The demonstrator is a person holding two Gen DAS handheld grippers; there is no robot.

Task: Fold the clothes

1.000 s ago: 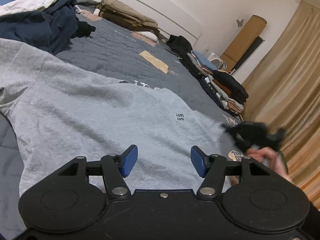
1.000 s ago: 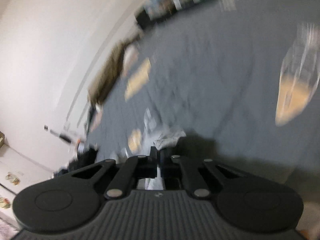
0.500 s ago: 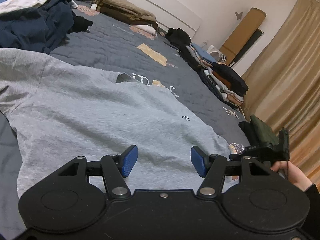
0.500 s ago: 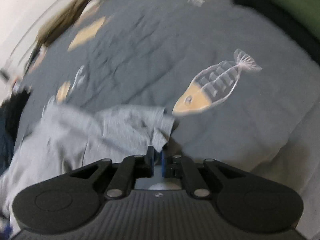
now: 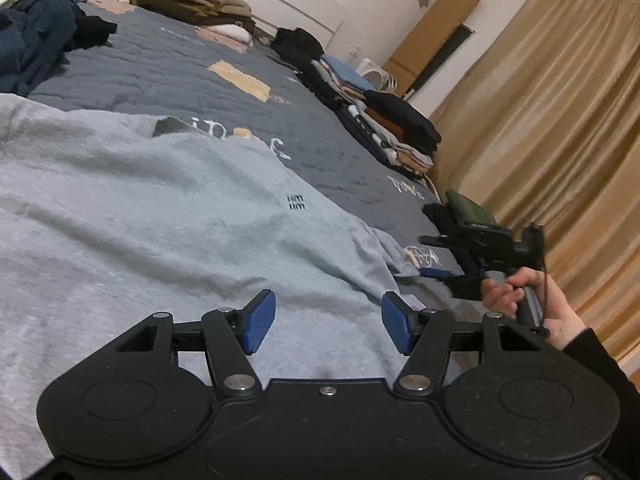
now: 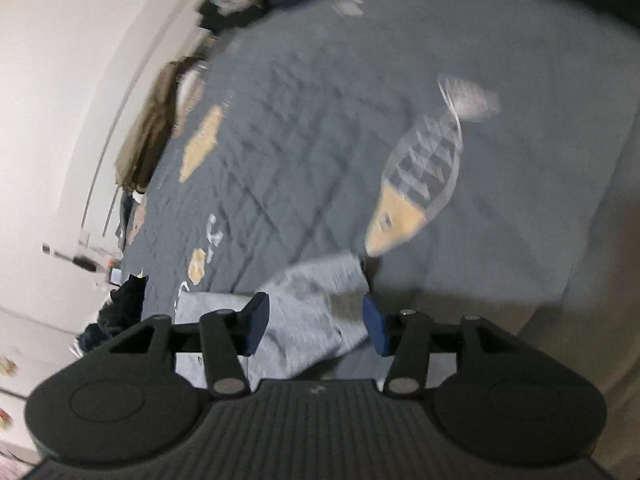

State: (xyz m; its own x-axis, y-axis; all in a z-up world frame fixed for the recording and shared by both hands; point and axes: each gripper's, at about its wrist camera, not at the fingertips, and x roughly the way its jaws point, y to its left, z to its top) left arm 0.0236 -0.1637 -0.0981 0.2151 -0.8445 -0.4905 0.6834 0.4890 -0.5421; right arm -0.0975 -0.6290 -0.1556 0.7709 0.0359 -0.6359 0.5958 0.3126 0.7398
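Right gripper [image 6: 314,328] just opened, grey shirt [image 6: 312,312] loose between fingers (blurred); left gripper [image 5: 328,322] apart above shirt.

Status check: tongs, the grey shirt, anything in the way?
Left tongs open, empty, over grey shirt. Right tongs just opened, shirt corner loose between pads. Shirt flat on bed. Nothing blocking.

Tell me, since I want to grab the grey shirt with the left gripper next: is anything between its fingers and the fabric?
Nothing visible. The left gripper is open directly above the grey shirt, with only bare fabric between and ahead of its fingers.
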